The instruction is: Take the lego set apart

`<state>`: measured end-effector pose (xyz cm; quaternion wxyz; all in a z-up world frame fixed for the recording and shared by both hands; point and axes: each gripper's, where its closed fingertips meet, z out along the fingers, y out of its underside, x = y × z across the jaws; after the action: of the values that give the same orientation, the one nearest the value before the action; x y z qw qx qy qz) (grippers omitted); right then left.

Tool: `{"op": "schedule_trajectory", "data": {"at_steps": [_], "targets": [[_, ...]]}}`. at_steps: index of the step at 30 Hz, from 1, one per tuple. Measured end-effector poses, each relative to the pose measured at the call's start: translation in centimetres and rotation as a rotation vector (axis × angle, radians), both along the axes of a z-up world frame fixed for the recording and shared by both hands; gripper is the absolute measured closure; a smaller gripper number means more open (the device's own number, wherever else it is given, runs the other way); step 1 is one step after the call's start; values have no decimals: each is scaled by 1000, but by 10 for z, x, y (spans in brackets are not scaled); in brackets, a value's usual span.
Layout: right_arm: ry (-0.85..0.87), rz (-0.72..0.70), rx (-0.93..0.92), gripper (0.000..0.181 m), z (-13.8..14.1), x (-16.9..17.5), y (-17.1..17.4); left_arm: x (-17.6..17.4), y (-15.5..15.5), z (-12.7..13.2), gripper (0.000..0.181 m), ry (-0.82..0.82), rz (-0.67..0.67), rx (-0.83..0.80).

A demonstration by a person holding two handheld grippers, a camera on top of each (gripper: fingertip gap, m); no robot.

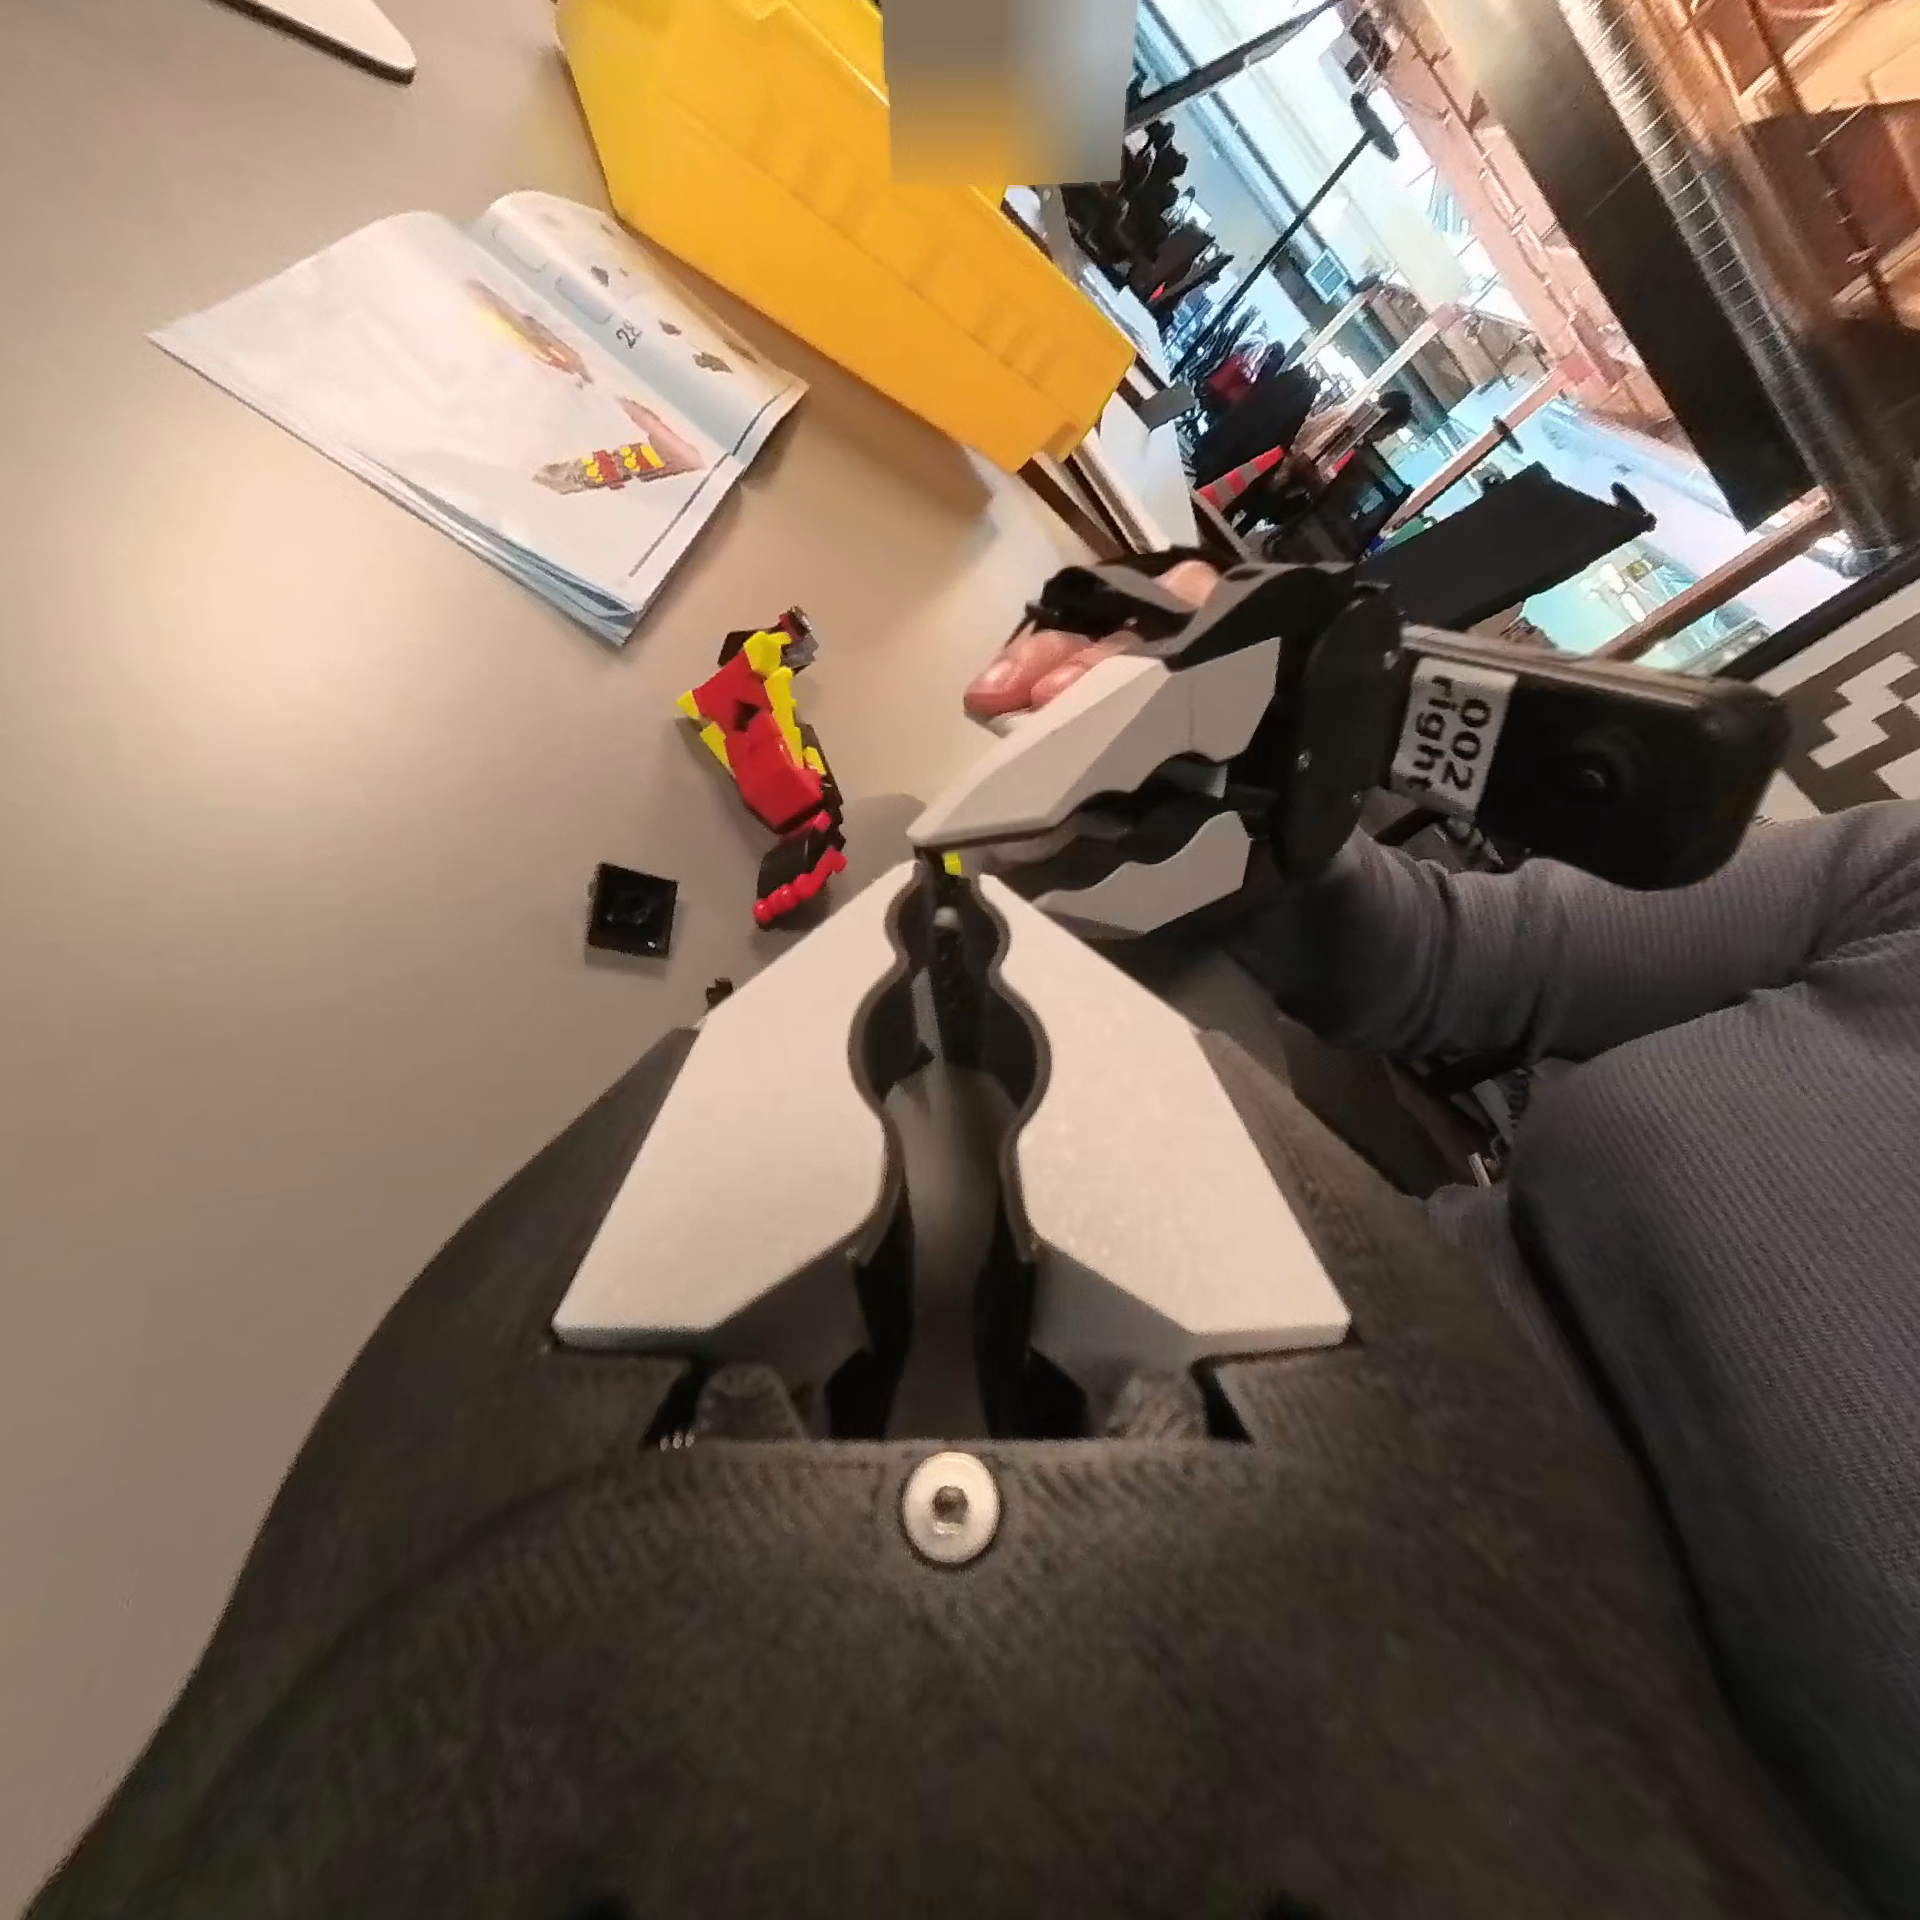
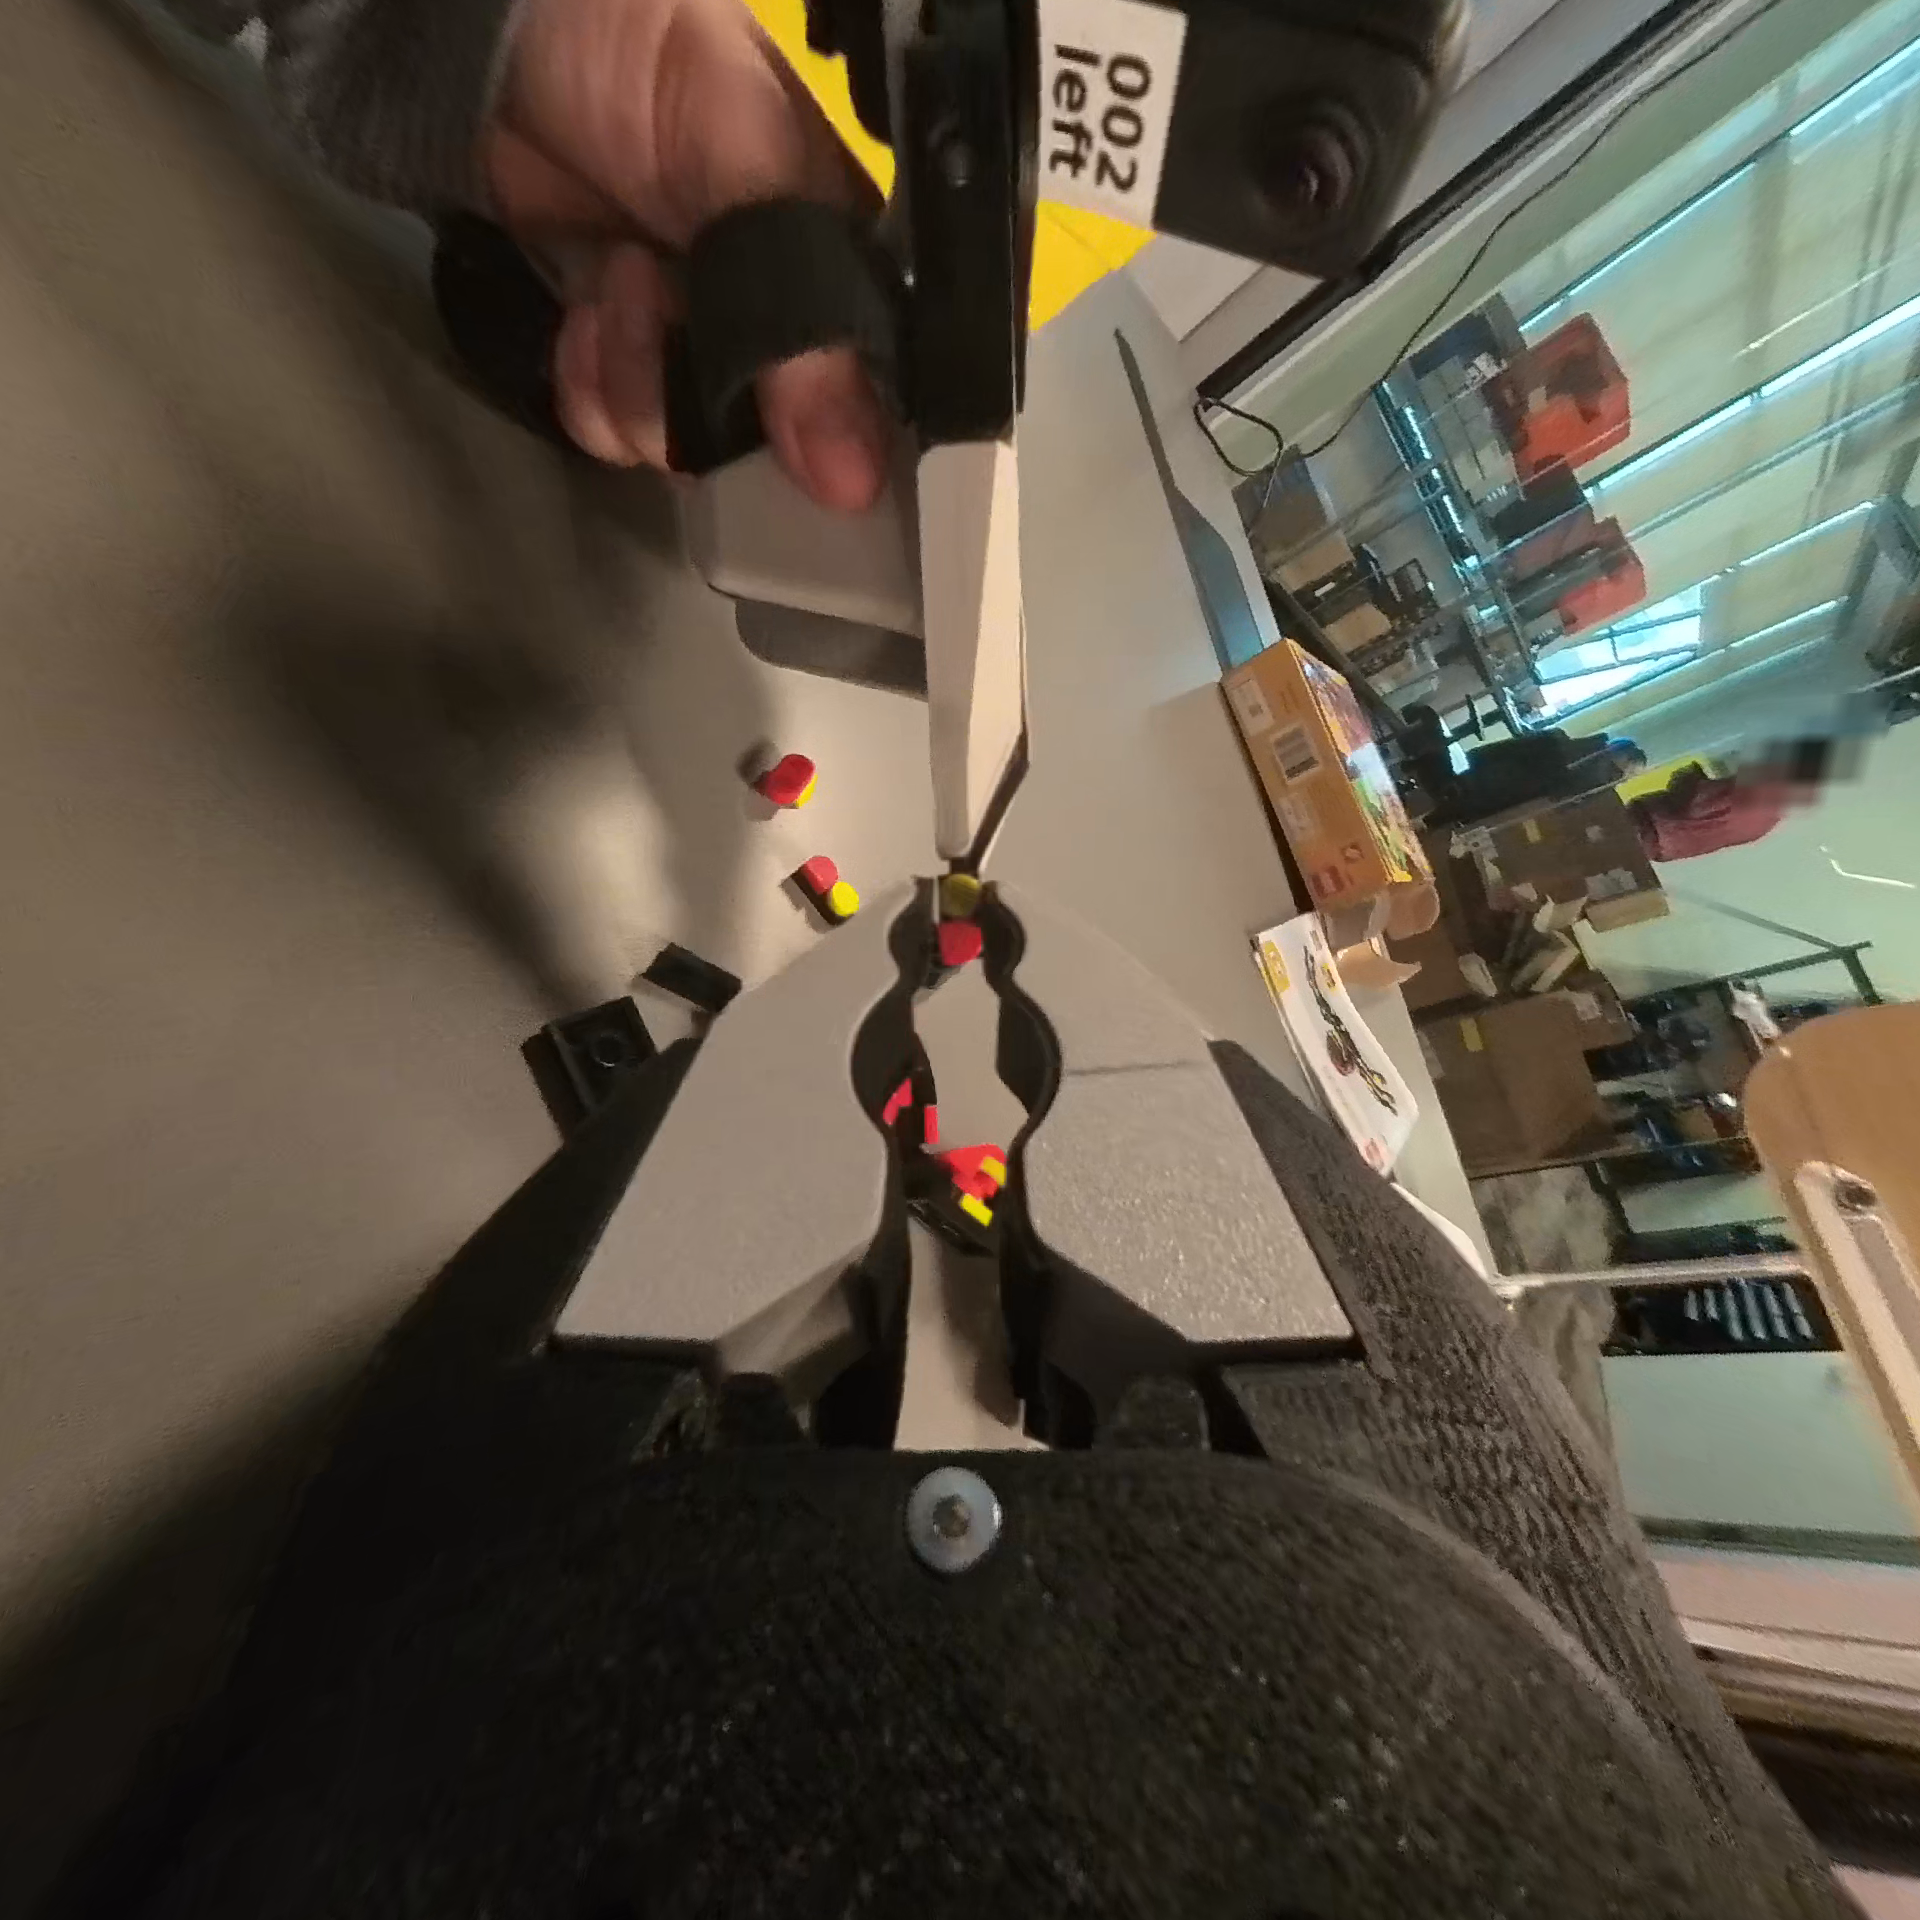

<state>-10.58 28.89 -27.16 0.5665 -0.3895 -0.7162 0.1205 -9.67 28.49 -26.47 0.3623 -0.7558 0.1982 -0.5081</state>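
In the left wrist view, the left gripper (image 1: 940, 883) has its grey, matt fingers closed almost to touching on a thin black piece (image 1: 951, 966) with a yellow tip, and the right gripper (image 1: 951, 847) comes from the right side and meets it tip to tip. I judge the two grip the same small part from two directions so that it can be pulled or twisted apart. Ahead and to the left of the tips, the lego model (image 1: 764, 748) lies on the smooth beige table (image 1: 260, 935), red with yellow spikes and black ends, with a flat black square plate (image 1: 632, 907) just beside it. Farther ahead are an open booklet (image 1: 488, 395) and a yellow bin (image 1: 831, 239) of glossy plastic. In the right wrist view, the right gripper (image 2: 956, 894) is nearly closed and pinches a small stack (image 2: 958, 920), with a yellow stud above and a red one below, while the left gripper (image 2: 961, 847) points down onto it from ahead. To the left of the tips, loose red and yellow bits (image 2: 821, 883) and black plates (image 2: 597, 1044) lie on the table, probably already taken off. A cardboard box (image 2: 1320, 779) stands to the right.
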Motion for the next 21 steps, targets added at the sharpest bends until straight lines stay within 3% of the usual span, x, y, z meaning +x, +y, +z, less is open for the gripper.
{"op": "schedule_trajectory", "data": {"at_steps": [15, 19, 21], "targets": [[-27, -67, 330, 176, -10, 2, 9, -1, 11, -17, 179, 136, 109, 1], [41, -52, 239, 176, -8, 3, 7, -2, 11, -18, 179, 121, 103, -13], [219, 14, 54, 176, 17, 9, -4, -29, 25, -28, 181, 210, 228, -31]]}}
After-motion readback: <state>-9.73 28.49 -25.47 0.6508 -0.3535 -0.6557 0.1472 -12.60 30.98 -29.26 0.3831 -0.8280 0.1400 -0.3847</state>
